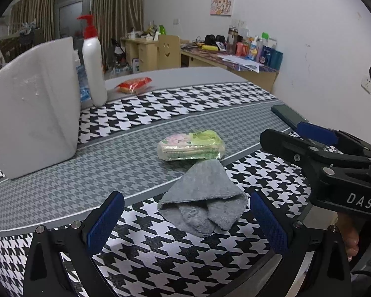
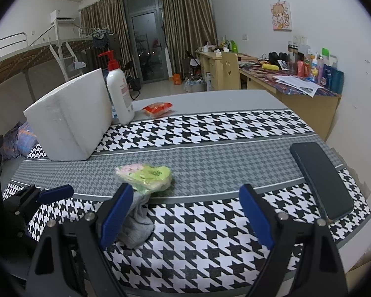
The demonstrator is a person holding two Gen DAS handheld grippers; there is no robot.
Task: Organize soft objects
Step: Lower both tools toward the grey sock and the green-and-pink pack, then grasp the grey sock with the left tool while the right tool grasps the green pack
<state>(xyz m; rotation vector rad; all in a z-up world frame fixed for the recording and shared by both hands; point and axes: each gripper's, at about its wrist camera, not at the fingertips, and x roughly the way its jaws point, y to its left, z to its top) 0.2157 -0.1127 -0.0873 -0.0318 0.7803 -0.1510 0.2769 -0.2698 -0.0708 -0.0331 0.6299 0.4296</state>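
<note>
A folded grey cloth (image 1: 205,198) lies on the houndstooth table cover, just ahead of and between the blue pads of my open left gripper (image 1: 186,222), untouched. Behind the cloth lies a green-pink wrapped tissue pack (image 1: 191,146). A red-orange snack packet (image 1: 133,85) lies far back. My right gripper (image 2: 186,216) is open and empty; the grey cloth (image 2: 136,225) sits by its left finger, the tissue pack (image 2: 146,174) just beyond. The right gripper also shows at the right of the left wrist view (image 1: 316,146). The left gripper shows at the left edge of the right wrist view (image 2: 49,193).
A white foam box (image 1: 32,106) stands at the left, with a white pump bottle (image 1: 94,66) with a red top behind it. A dark phone (image 2: 321,178) lies at the right table edge. Cluttered desks (image 2: 296,81) stand along the far wall.
</note>
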